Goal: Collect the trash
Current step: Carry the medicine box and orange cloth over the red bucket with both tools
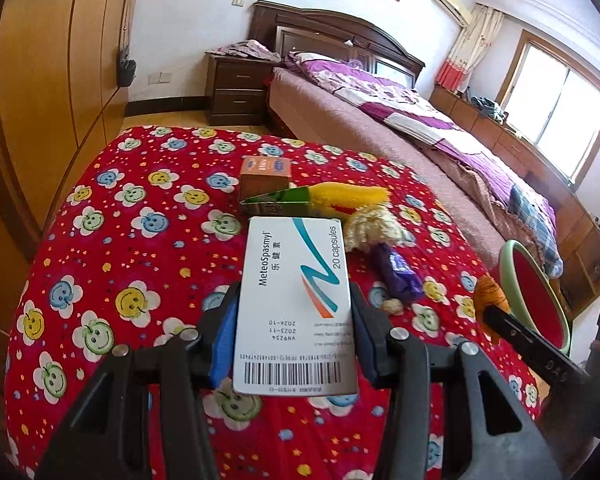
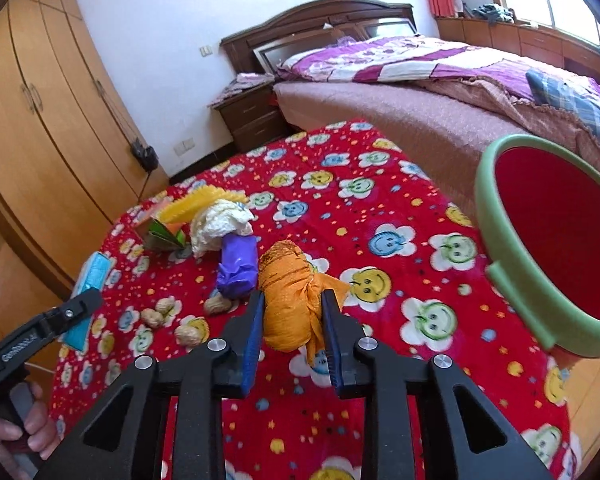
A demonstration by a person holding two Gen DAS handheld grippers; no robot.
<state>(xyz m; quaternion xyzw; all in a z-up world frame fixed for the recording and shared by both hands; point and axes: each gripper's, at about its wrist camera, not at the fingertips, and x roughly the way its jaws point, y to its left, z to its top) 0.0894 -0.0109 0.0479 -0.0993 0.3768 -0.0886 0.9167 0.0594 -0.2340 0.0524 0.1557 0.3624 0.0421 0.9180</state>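
Note:
My left gripper [image 1: 296, 294] is shut on a white medicine box [image 1: 296, 264], which it holds flat above the red flowered tablecloth [image 1: 140, 240]. In the right wrist view, my right gripper [image 2: 292, 298] is shut on a crumpled orange mesh wad [image 2: 284, 272], with its blue pads [image 2: 254, 332] pressed on both sides. A red bin with a green rim [image 2: 488, 216] stands tilted at the table's right edge, its mouth facing the grippers. The right gripper's finger and the orange wad [image 1: 487, 290] also show at the right of the left wrist view.
On the cloth lie a purple wrapper [image 2: 238, 268], a white paper ball [image 2: 220, 224], a yellow mesh piece [image 2: 196, 204], a green carton [image 2: 166, 234], a small brown box [image 1: 265, 174] and several nuts [image 2: 160, 314]. Behind are a bed [image 2: 420, 92] and a wardrobe [image 2: 40, 120].

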